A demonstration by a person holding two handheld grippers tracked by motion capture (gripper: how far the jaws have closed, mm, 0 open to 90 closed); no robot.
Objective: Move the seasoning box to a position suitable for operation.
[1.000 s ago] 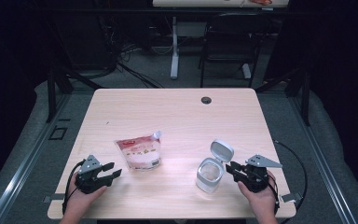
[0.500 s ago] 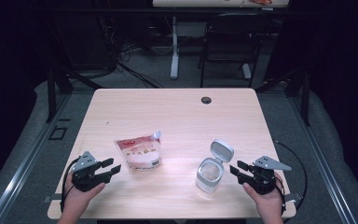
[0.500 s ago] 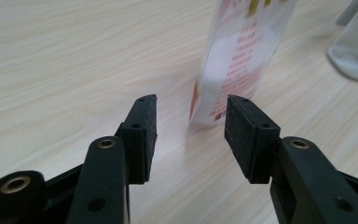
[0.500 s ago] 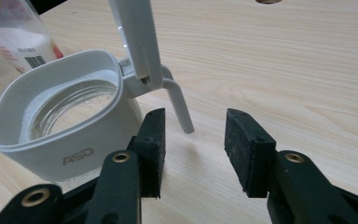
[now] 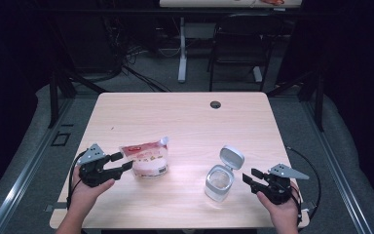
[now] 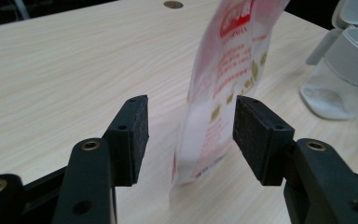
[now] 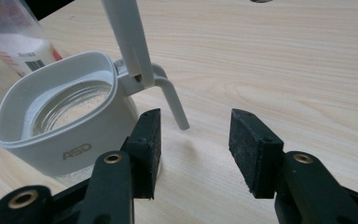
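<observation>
Pouch and jar wait between two open grippers

Pouch (image 5: 146,160) of red and white stands on the wooden table (image 5: 185,122), near the front edge on the left side. It has small gold shapes and tiny print on it, too small to read. In the left gripper view the pouch (image 6: 223,88) stands upright, a bit tilted, and its edge sits in the gap between the two black jaws. The pads (image 6: 137,135) do not press on it. There is space on both sides.

The left gripper (image 5: 119,162) is held in the person's left hand (image 5: 85,187). Its jaws are wide apart and hold nothing. Its tips are right at the side of the pouch.

To the right of the pouch, a little way off, stands a clear jar (image 5: 219,183) with a pale top. Its flip lid (image 5: 231,157) is up and open. In the right gripper view the jar (image 7: 60,126) shows a bit of light, grainy stuff at the bottom. The lid (image 7: 130,37) stands straight up at the back, and a thin pale handle (image 7: 172,100) hangs down from the hinge.

The right gripper (image 5: 251,176) is held in the person's right hand (image 5: 282,212). Its jaws are also wide apart and hold nothing. It sits just beside the jar, on the jar's right, not touching it.

Far back on the table is a small dark round hole (image 5: 215,104). Past the table, on the grey floor, stands a dark chair (image 5: 236,48).
</observation>
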